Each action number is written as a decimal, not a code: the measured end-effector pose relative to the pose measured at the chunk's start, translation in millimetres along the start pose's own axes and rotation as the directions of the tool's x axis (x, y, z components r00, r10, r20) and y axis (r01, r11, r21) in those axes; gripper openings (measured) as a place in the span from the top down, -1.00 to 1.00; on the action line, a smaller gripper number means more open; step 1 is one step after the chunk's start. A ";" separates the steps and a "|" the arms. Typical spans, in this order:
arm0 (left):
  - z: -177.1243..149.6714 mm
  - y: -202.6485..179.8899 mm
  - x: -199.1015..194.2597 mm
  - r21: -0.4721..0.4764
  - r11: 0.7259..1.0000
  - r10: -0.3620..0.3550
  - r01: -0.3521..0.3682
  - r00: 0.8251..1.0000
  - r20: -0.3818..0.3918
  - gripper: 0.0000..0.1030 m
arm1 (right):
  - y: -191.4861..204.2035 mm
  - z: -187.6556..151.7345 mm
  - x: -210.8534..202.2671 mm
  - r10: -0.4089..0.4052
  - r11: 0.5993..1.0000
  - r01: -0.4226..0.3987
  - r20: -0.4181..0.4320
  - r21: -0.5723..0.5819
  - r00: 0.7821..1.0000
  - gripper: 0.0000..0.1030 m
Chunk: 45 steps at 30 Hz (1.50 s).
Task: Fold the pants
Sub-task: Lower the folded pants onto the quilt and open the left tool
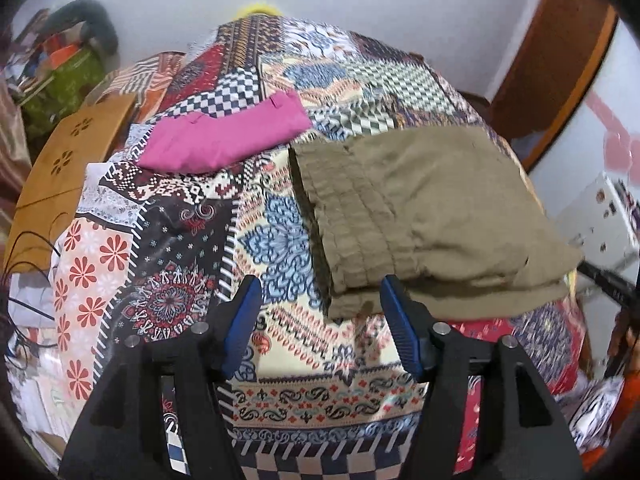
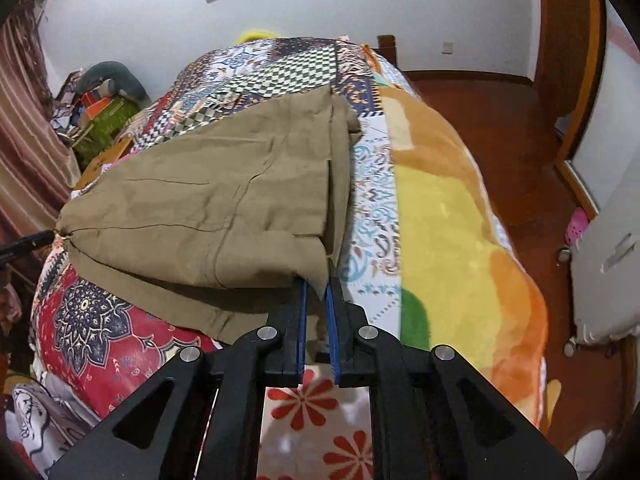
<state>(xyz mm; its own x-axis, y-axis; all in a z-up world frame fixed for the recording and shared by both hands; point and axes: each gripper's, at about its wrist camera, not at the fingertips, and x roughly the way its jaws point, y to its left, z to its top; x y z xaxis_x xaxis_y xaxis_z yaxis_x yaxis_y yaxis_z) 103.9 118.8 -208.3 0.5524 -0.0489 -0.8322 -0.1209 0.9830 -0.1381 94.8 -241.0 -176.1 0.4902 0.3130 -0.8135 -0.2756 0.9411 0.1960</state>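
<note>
Olive-khaki pants (image 1: 420, 208) lie folded on the patchwork bedspread (image 1: 192, 240), elastic waistband toward the left. My left gripper (image 1: 320, 292) is open, its blue pads either side of the waistband's near corner, holding nothing. In the right wrist view the pants (image 2: 208, 200) spread up and left. My right gripper (image 2: 316, 284) is shut on the near right corner of the pants, with cloth pinched between the blue pads.
A folded magenta garment (image 1: 228, 136) lies on the bed beyond the pants. A wooden stool (image 1: 60, 172) and clutter stand left of the bed. A yellow-orange fleece blanket (image 2: 452, 216) covers the bed's right side. Wooden floor (image 2: 500, 120) lies beyond.
</note>
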 end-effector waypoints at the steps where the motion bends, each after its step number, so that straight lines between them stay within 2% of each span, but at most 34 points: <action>1: 2.2 -1.4 -0.2 0.000 1.000 -0.005 0.005 1.000 0.002 -0.21 | -1.2 0.3 -3.3 -0.003 1.000 0.003 0.004 0.005 1.000 0.79; 4: 7.8 -11.4 1.3 0.000 1.000 -0.015 0.015 1.000 0.012 -0.35 | -3.9 1.6 -11.1 -0.012 1.000 0.011 0.022 0.024 1.000 0.53; 6: 10.0 -18.1 4.9 0.001 0.999 -0.033 0.033 0.999 0.006 -0.35 | -4.7 3.0 -17.0 -0.022 0.999 0.020 0.048 0.033 0.999 0.34; 10: 11.0 -29.7 16.4 0.008 0.999 -0.046 0.046 0.999 -0.020 -0.42 | -3.7 7.5 -13.3 0.010 0.998 -0.012 0.043 0.054 0.999 0.10; 18: 2.3 -34.8 36.1 -0.016 0.999 -0.038 0.038 0.998 -0.057 -0.46 | 1.5 -0.5 29.4 0.034 0.997 -0.028 -0.083 0.074 0.996 0.09; 22: -2.5 -35.2 43.5 -0.030 0.999 -0.044 0.042 0.997 -0.063 -0.46 | 1.0 -6.7 32.8 0.055 0.995 -0.047 -0.095 0.088 0.994 0.09; 25: -2.8 -36.3 44.9 -0.031 0.999 -0.046 0.045 0.997 -0.053 -0.46 | 3.2 -7.8 30.9 0.049 0.996 -0.042 -0.093 0.075 0.994 0.22; 27: -3.0 -36.4 44.8 -0.033 0.998 -0.046 0.045 0.998 -0.043 -0.46 | 5.0 -7.8 29.9 0.031 0.998 -0.026 -0.094 0.059 0.995 0.52; 28: -3.1 -35.9 44.3 -0.031 0.999 -0.045 0.044 0.998 -0.039 -0.44 | 4.8 -8.2 28.5 0.018 0.999 -0.013 -0.091 0.050 0.996 0.57; 29: -3.2 -36.2 43.8 -0.028 0.999 -0.041 0.040 0.999 -0.033 -0.40 | 5.1 -7.8 28.0 0.016 0.999 -0.012 -0.090 0.046 0.996 0.74; 30: -3.6 -36.8 42.7 -0.023 0.999 -0.036 0.036 0.999 -0.027 -0.38 | 4.7 -7.1 27.6 0.025 0.999 -0.021 -0.089 0.050 0.996 0.82; 34: -4.3 -39.6 38.7 0.004 1.000 -0.013 0.013 1.000 -0.006 -0.31 | 10.2 -6.3 21.3 0.002 1.000 -0.001 -0.060 0.022 0.998 0.83; 45: 3.1 -37.1 18.1 0.017 1.000 -0.027 0.026 0.999 0.039 -0.11 | 18.3 9.3 -18.2 -0.005 1.000 0.006 0.050 -0.012 0.999 0.87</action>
<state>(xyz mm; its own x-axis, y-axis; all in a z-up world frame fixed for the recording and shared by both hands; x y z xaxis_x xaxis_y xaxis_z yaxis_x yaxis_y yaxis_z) 121.0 82.0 -216.6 0.5874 -0.0686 -0.8064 -0.0921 0.9843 -0.1508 88.5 -228.3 -152.6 0.5324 0.3143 -0.7860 -0.2829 0.9412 0.1847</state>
